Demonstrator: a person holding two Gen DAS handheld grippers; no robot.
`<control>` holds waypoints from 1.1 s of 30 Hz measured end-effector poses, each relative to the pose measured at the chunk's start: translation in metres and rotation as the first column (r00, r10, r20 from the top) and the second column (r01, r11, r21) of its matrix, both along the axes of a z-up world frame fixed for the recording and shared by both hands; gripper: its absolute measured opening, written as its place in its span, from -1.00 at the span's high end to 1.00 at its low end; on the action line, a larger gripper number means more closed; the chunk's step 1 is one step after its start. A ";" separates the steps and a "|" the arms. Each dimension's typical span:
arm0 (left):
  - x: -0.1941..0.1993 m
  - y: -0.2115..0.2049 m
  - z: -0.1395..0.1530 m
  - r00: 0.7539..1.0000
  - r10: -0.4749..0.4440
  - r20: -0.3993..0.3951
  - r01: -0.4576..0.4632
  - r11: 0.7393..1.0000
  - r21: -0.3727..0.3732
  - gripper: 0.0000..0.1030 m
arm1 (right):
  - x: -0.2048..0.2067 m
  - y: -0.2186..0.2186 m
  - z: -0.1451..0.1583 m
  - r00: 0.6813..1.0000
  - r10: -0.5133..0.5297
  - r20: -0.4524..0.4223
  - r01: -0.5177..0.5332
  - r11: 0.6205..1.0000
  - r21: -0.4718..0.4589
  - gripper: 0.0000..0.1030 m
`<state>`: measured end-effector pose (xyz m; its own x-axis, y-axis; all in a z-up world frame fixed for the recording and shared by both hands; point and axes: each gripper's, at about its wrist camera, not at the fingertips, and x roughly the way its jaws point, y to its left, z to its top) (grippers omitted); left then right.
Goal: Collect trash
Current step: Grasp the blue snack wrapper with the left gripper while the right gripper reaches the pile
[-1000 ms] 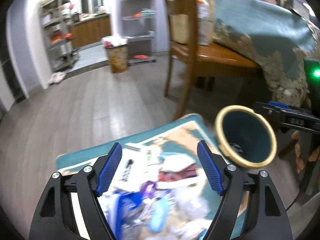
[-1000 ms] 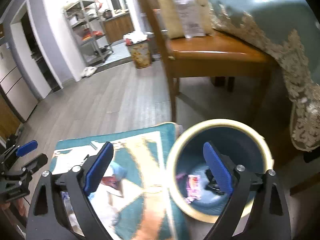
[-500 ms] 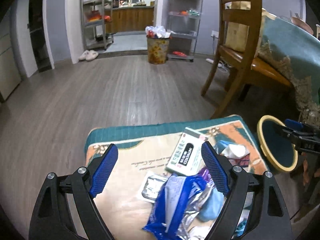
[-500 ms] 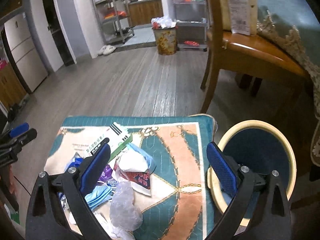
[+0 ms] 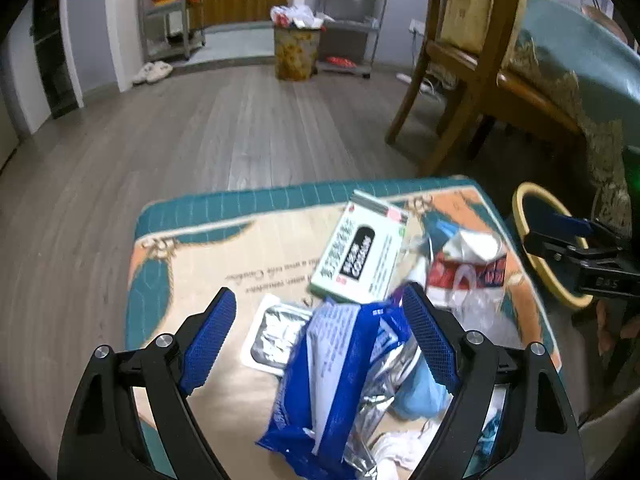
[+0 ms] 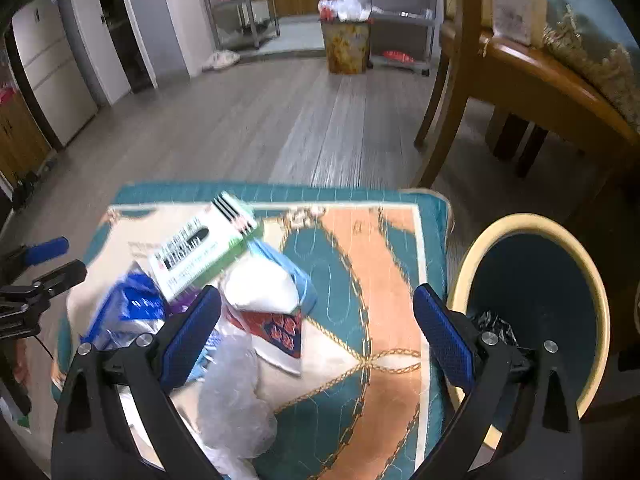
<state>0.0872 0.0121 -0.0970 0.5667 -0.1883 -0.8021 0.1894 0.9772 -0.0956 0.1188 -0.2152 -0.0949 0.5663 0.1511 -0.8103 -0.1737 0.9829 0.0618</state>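
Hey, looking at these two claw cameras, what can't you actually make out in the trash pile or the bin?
- Bin contents: right wrist view, the right claw finger covers the bottom; only a dark crumpled scrap shows.
- Bin in the left wrist view: mostly hidden behind the right claw.
- Box lettering: motion blur, unreadable.
- Near end of the blue wrapper: hidden by the left claw frame and bottom edge.

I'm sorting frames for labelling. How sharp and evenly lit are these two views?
Left wrist view: the white box is motion-smeared, its print hard to read, and the fisheye bends the chair. Right wrist view: the same box is blurred, the bin interior dark; corners vignette black in both.
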 end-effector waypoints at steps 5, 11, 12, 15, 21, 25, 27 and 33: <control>-0.003 -0.008 -0.012 0.998 -0.048 -0.044 0.048 0.999 0.016 -0.66 | 0.002 0.008 -0.014 0.999 0.024 -0.038 -0.025 1.000 -0.016 -0.72; -0.002 -0.015 -0.027 0.991 -0.083 -0.106 0.087 0.996 0.036 -0.61 | 0.005 0.012 -0.027 0.994 0.040 -0.102 -0.039 0.999 0.005 -0.28; -0.002 -0.015 -0.029 0.989 -0.088 -0.121 0.093 0.995 0.035 -0.50 | 0.005 0.012 -0.028 0.993 0.046 -0.111 -0.045 0.999 0.007 -0.16; -0.001 -0.018 -0.036 0.982 -0.109 -0.156 0.114 0.993 0.029 -0.21 | 0.004 0.017 -0.033 0.988 0.070 -0.139 -0.069 0.998 0.013 0.15; 0.000 -0.020 -0.035 0.979 -0.117 -0.167 0.124 0.992 0.034 0.28 | 0.000 0.028 -0.030 0.984 0.117 -0.134 -0.118 0.993 -0.006 0.73; 0.000 -0.023 -0.034 0.979 -0.120 -0.163 0.133 0.989 0.067 0.40 | 0.000 0.026 -0.023 0.987 0.114 -0.113 -0.115 0.993 0.003 0.87; -0.001 -0.024 -0.031 0.981 -0.119 -0.152 0.133 0.987 0.085 0.47 | 0.000 0.025 -0.019 0.988 0.121 -0.099 -0.121 0.993 0.010 0.98; -0.004 -0.020 -0.014 0.987 -0.114 -0.110 0.123 0.989 0.085 0.51 | -0.004 0.019 -0.003 0.989 0.138 -0.050 -0.136 0.990 0.031 1.00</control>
